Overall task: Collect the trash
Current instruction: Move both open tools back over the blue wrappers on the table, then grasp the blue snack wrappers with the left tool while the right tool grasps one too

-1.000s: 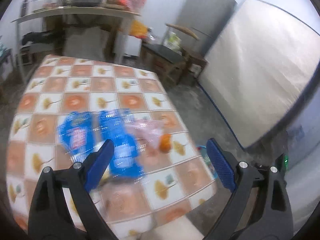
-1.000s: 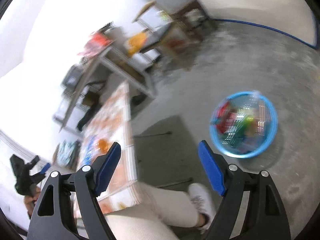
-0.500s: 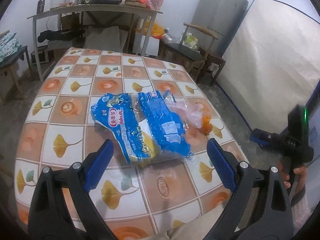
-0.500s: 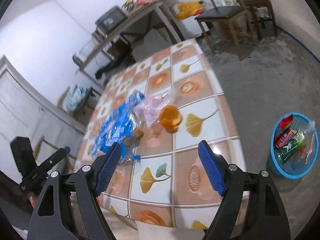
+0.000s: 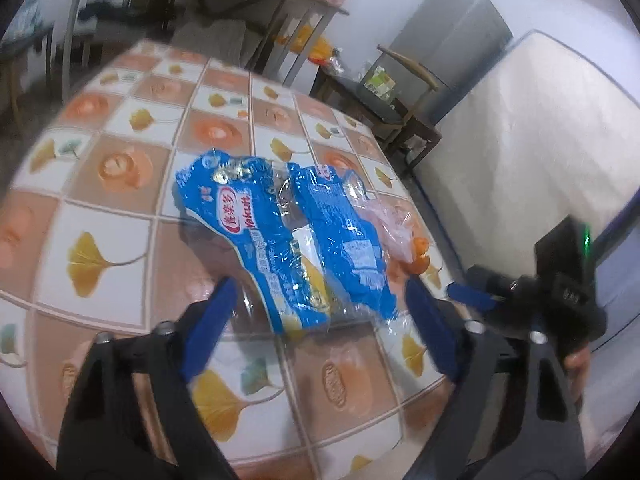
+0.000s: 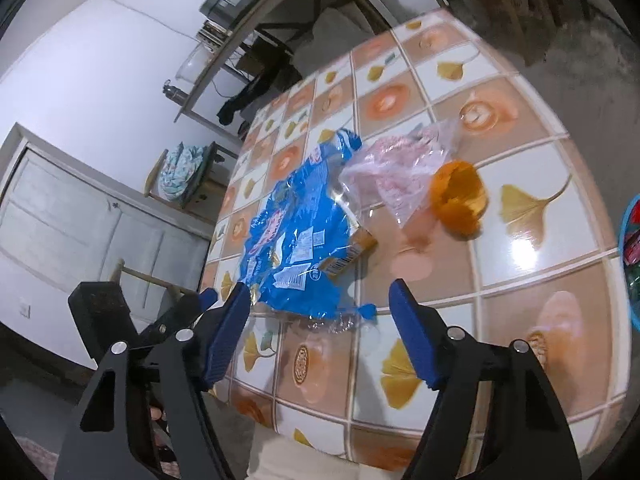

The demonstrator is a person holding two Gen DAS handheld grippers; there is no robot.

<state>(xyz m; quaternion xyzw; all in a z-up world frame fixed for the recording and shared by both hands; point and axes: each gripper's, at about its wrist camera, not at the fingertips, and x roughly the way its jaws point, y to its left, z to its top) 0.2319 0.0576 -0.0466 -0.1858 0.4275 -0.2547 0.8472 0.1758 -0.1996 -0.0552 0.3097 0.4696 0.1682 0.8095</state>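
A: Nearest the cameras, what do the grippers show?

B: The left gripper (image 5: 316, 308) has its blue pads apart and closing, and the near end of the blue Yakult wrapper (image 5: 280, 240) lies in the gap without the pads pressing on it. The right gripper (image 6: 320, 312) is likewise closing, its pads apart over the wrapper's crinkled clear tail, gripping nothing.

A: And the trash itself?

B: It all lies on the glossy table (image 6: 532, 240), whose covering is printed with squares of orange roses and yellow ginkgo leaves. The wrapper is thin, shiny plastic film, crumpled and torn open, blue with clear patches. Just beyond it lies a rumpled, translucent pink plastic bag (image 6: 400, 168), touching a small orange cup (image 6: 460, 196) tipped on its side.

A: Any container?

B: At the right edge of the right wrist view, a blue basket (image 6: 628, 248) stands below the table with red and green packaging in it; only a sliver shows.

A: Farther off?

B: A wooden chair (image 5: 400, 92), a grey fridge (image 5: 452, 52), and a pale mattress (image 5: 520, 140) leaning upright.
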